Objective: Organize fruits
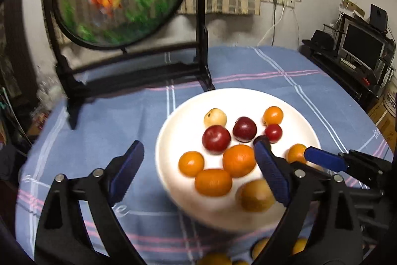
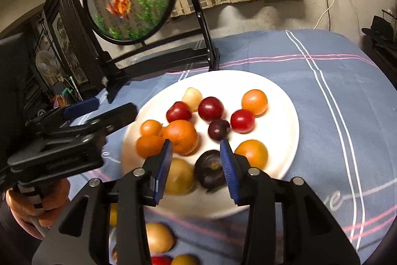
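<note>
Left gripper (image 1: 198, 163) fingers wide, empty; right gripper (image 2: 198, 155) fingers parted above dark plum (image 2: 211, 171), not gripping.

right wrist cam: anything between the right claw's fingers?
Yes. In the right wrist view the right claw is open, with a dark purple plum lying on the white plate between its fingers, nearer the right one. Contact isn't clear.

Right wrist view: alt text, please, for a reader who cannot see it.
Open right tongs hover above a dark plum on a white plate of orange, red and yellow fruit. The left tongs sit at left, over a blue plaid cloth.
</note>
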Available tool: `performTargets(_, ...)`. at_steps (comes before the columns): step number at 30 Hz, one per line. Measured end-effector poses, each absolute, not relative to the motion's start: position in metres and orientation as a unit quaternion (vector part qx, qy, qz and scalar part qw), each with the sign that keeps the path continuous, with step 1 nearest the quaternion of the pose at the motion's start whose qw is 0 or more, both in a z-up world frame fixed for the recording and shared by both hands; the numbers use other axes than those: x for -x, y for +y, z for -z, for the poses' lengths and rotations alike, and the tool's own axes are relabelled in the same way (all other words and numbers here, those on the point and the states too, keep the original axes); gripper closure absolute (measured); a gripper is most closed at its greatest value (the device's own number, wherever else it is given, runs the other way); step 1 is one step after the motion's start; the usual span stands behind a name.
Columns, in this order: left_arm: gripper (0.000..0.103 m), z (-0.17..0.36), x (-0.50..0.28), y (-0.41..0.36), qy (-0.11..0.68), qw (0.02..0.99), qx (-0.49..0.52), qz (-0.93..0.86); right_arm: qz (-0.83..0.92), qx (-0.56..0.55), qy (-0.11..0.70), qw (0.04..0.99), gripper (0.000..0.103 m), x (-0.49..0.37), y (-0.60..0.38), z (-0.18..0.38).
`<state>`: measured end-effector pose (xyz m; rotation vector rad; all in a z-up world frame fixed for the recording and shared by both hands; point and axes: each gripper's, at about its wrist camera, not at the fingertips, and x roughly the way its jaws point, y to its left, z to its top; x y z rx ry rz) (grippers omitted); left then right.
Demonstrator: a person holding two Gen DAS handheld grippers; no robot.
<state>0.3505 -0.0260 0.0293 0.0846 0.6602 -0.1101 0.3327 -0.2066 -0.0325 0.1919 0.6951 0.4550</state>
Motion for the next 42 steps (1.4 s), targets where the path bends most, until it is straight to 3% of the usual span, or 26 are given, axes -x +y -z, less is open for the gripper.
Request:
performTargets(4, 0.004, -0.040, -0.305, -0.023, 0.312, 0.948, -0.046, 0.048, -0.219, -0.087, 0.326, 0.916, 0.061, -0.297, -0.210, 0.026)
performTargets(5, 0.003, -0.040, -0.297, -0.023, 0.314, 0.947, -0.045, 0.047, -0.218, -0.084, 0.324, 0.917, 0.056, -0.290, -0.210, 0.026)
performTargets(6, 0.003, -0.038, -0.287, -0.021, 0.318, 0.946, -0.041, 0.049, -0.217, -0.083, 0.322, 0.918, 0.043, -0.282, -0.211, 0.026)
performTargets(7, 0.003, -0.033, -0.273, -0.018, 0.321, 0.945, -0.031, 0.058, -0.214, -0.084, 0.314, 0.921, 0.041, -0.271, -0.212, 0.027)
performTargets(13, 0.003, 0.008, -0.214, -0.002, 0.346, 0.936, 0.008, 0.066, -0.213, -0.057, 0.311, 0.924, 0.041, -0.229, -0.213, 0.039)
performTargets(21, 0.003, 0.033, -0.183, 0.026, 0.374, 0.923, 0.056, 0.070, -0.238, -0.057, 0.379, 0.892, 0.041, -0.214, -0.207, 0.059)
performTargets(27, 0.003, 0.030, -0.176, 0.021, 0.355, 0.934, 0.018, 0.044, -0.267, -0.054, 0.409, 0.871, 0.041, -0.202, -0.204, 0.062)
performTargets(37, 0.003, 0.027, -0.179, 0.031, 0.359, 0.932, 0.040, 0.039, -0.280, 0.023, 0.431, 0.857, 0.041, -0.189, -0.178, 0.073)
performTargets(42, 0.003, 0.026, -0.177, 0.028, 0.353, 0.934, 0.033, 0.036, -0.286, 0.028, 0.435, 0.853, 0.047, -0.188, -0.175, 0.077)
